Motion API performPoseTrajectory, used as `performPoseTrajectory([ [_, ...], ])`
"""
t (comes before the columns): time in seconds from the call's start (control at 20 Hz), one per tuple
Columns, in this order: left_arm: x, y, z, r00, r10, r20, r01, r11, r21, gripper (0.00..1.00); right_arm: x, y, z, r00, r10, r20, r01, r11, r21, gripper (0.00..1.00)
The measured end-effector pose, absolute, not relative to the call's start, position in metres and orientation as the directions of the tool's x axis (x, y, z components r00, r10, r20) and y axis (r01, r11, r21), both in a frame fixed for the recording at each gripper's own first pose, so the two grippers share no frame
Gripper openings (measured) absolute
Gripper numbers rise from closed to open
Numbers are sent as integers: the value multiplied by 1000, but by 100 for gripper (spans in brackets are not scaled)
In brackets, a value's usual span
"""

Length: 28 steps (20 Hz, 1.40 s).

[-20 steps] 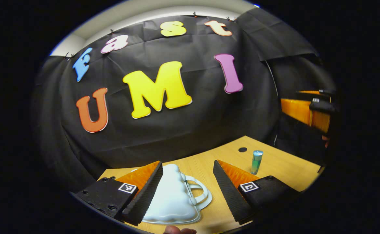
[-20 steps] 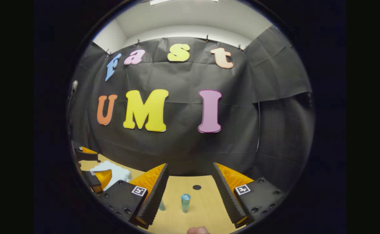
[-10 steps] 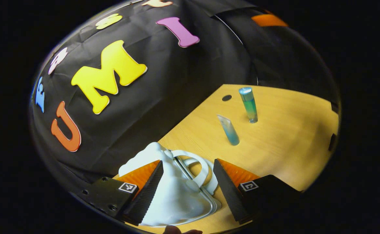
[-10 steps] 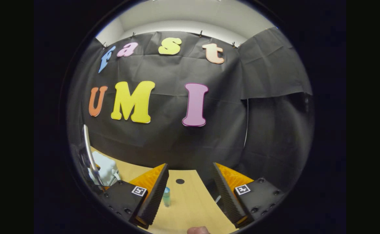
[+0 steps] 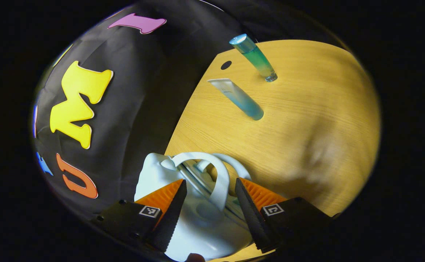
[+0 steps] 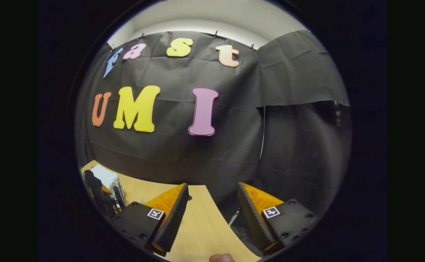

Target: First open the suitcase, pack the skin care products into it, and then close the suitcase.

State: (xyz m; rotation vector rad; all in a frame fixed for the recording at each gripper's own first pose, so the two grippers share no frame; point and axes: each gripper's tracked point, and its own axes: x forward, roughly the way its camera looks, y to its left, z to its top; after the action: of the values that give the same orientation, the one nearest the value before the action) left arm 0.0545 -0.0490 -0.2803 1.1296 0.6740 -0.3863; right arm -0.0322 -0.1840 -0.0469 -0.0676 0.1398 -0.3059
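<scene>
Nowhere readable writing on suitcase, bottle.

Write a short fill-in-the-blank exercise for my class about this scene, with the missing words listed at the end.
1. The white suitcase rests on a ____ table.
2. The left gripper has its fingers on either side of the suitcase's ____.
3. Out on the table stand ____ skin care products: a tube and a bottle.
4. The right gripper holds ____.

Missing words: wooden; handle; two; nothing
</scene>
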Motion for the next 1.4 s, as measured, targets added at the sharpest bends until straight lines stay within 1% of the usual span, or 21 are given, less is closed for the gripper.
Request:
performPoseTrajectory([
  [0.1,57,-44,-293,708,90,-701,630,367,684,80,-38,-191,-50,934,-329,-135,320,943,-85,80],
  [0.15,59,-45,-294,710,103,-697,633,340,695,68,-41,-194,-51,930,-341,-139,332,939,-83,80],
  [0.2,63,-46,-295,704,110,-701,643,319,696,64,-45,-198,-53,924,-355,-142,346,935,-81,80],
  [0.25,65,-46,-298,700,117,-705,650,304,696,55,-49,-202,-55,918,-367,-147,360,930,-77,80],
  [0.3,67,-47,-300,696,124,-707,656,290,697,51,-53,-204,-58,913,-376,-157,369,926,-73,80],
  [0.35,69,-46,-300,699,137,-702,655,274,705,38,-57,-206,-61,908,-385,-166,378,923,-72,80],
  [0.45,69,-46,-302,692,144,-707,662,262,702,27,-64,-211,-61,898,-405,-170,399,914,-71,78],
  [0.6,69,-47,-299,695,149,-703,660,255,707,24,-69,-211,-59,893,-419,-165,414,908,-63,80],
  [0.75,70,-44,-292,709,157,-688,643,259,721,17,-70,-202,-57,897,-411,-159,407,911,-60,80],
  [0.85,70,-50,-282,729,130,-672,622,282,730,13,-70,-192,-56,905,-397,-154,392,918,-59,78],
  [1.0,72,-45,-264,768,96,-633,570,350,744,7,-65,-174,-54,920,-362,-150,358,932,-53,81],
  [1.1,77,-38,-253,797,81,-599,524,402,751,3,-59,-160,-52,933,-330,-145,325,944,-53,80],
  [1.25,79,-18,-227,842,86,-532,431,485,760,3,-45,-132,-45,955,-268,-129,264,963,-51,80],
  [1.4,86,5,-201,884,74,-462,334,591,734,3,-33,-95,-38,974,-194,-117,189,981,-51,79],
])
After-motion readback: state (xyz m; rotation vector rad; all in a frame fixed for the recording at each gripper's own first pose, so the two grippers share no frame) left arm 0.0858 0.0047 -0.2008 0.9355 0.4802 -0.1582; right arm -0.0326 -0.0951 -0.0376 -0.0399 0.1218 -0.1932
